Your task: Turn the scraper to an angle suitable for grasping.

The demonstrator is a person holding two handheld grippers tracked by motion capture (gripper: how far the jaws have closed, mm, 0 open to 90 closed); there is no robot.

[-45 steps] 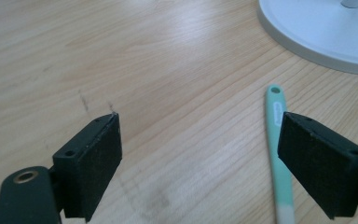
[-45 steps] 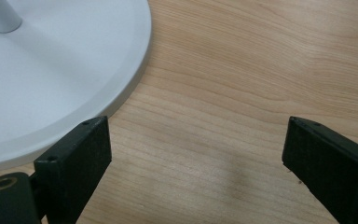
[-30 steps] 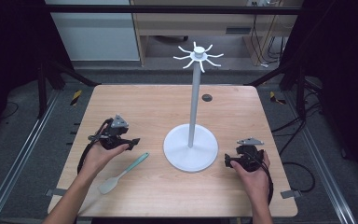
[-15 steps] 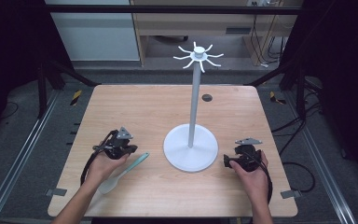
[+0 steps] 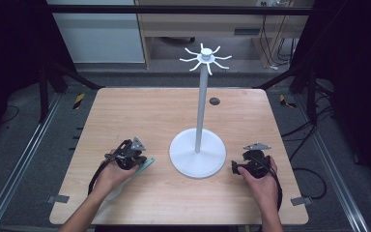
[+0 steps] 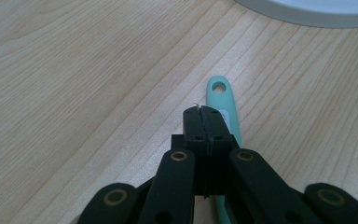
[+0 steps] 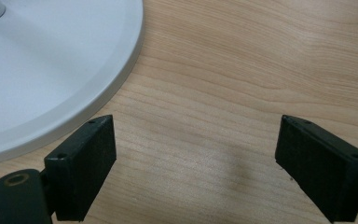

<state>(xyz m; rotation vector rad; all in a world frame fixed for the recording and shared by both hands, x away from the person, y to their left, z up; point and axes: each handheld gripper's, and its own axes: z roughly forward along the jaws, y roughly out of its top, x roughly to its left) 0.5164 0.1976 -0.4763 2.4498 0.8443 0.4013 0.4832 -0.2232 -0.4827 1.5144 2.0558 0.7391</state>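
The counter point(image 5: 140, 111) carries a white stand point(image 5: 197, 153) near its middle. Your right gripper point(image 7: 193, 163), near the right edge, has its fingers released beside the stand's base. Your left gripper point(image 6: 205, 122), fingers clenched empty, hovers over a teal spatula point(image 6: 224, 100) near the front-left corner.
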